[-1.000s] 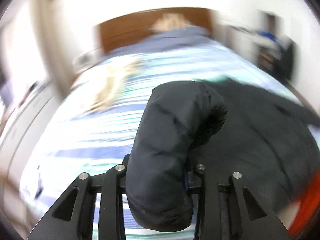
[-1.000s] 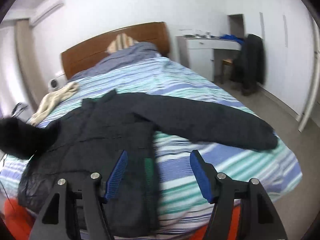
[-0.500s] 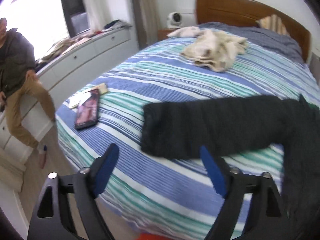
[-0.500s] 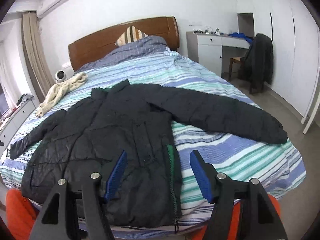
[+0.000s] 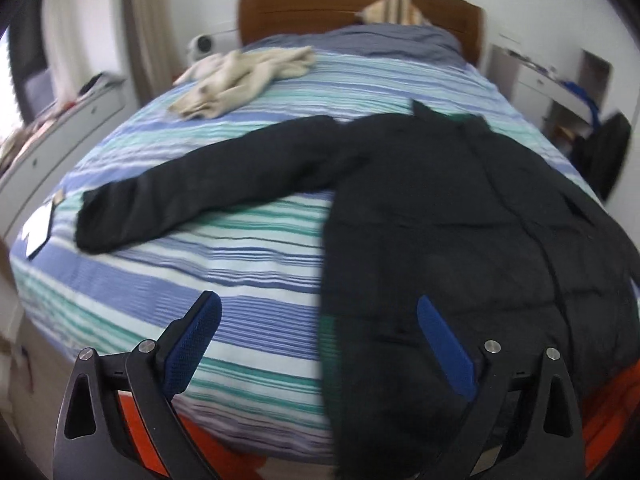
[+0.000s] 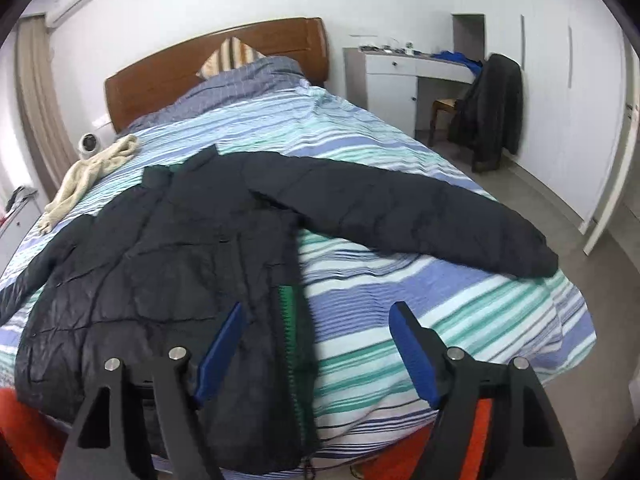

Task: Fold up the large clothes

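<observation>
Nearest, the left gripper (image 5: pixel 318 338) hangs over the foot of the bed with its blue-padded fingers (image 5: pixel 191 342) spread wide and nothing between them; the inner finger sits above the hem of the black quilted puffer jacket (image 5: pixel 440 216), though whether it touches the cloth cannot be told. Likewise the right gripper (image 6: pixel 318 346) is spread apart and empty, its left finger over the jacket's front, its right over bare bedding.

Between and beyond them the jacket lies flat on the blue, teal and white striped bedspread (image 6: pixel 400 300), front up, hem at the foot edge (a strip of green lining shows beside the zip (image 6: pixel 289 320)). Both sleeves are stretched outward: one sleeve (image 5: pixel 192 188) reaches toward the bed's left side, the other sleeve (image 6: pixel 412 212) toward the right corner. An orange surface (image 6: pixel 24 416) shows below the hem.

Farther up, a cream crumpled garment (image 5: pixel 240 76) lies on the bedspread, well apart from the collar. Beyond it are a grey-blue duvet (image 6: pixel 248 80), a striped pillow (image 6: pixel 232 56) and the brown wooden headboard (image 6: pixel 168 76). To the right stands a white desk (image 6: pixel 400 76), with a dark coat draped on a chair (image 6: pixel 492 108).
</observation>
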Motion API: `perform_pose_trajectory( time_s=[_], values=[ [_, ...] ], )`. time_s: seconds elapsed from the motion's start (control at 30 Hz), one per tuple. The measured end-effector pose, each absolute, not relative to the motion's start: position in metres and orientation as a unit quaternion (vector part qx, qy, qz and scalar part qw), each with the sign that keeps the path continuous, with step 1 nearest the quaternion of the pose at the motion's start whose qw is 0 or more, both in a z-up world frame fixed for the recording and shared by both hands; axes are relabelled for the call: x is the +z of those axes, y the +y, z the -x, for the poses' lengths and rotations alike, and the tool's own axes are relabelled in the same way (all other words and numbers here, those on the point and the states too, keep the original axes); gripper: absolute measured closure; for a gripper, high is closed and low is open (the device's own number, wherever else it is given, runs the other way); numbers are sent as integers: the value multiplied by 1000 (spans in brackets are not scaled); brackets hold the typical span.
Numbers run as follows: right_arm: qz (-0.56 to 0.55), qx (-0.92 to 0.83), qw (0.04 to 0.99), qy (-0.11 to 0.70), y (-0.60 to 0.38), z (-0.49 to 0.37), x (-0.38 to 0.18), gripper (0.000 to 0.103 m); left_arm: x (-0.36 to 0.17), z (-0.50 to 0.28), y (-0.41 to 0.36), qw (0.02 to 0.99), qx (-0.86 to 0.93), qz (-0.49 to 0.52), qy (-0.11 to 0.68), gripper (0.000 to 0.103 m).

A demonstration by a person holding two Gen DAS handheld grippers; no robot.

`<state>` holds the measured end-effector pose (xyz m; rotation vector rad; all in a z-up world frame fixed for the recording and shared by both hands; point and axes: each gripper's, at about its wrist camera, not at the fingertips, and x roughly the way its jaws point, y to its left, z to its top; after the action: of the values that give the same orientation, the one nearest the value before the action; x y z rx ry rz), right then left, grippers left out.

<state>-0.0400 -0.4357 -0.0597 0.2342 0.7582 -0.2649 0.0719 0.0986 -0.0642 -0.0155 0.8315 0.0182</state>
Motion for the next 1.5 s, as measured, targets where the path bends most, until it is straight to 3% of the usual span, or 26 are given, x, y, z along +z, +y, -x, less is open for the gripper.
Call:
perform_pose_trajectory(
  time_s=[0.27, 0.8, 0.97, 1.07, 1.5],
  values=[
    [-132, -176, 898, 381, -459, 32, -71, 27, -66, -86, 63, 908, -29, 42, 416, 3],
    [-93, -235, 887, 386, -479, 15, -89, 27, -107, -126, 41, 909, 8, -5, 418, 3],
    [-112, -220, 890, 384, -496, -4, -118, 27, -148, -141, 37, 903, 19, -20, 429, 0],
    [-164, -204, 864, 431, -509, -19, -155, 26, -150, -131, 34, 912, 26, -31, 408, 0],
    [-166, -213, 885, 379, -500, -8, -169, 22, -151, -137, 34, 894, 10, -21, 448, 0]
  ],
)
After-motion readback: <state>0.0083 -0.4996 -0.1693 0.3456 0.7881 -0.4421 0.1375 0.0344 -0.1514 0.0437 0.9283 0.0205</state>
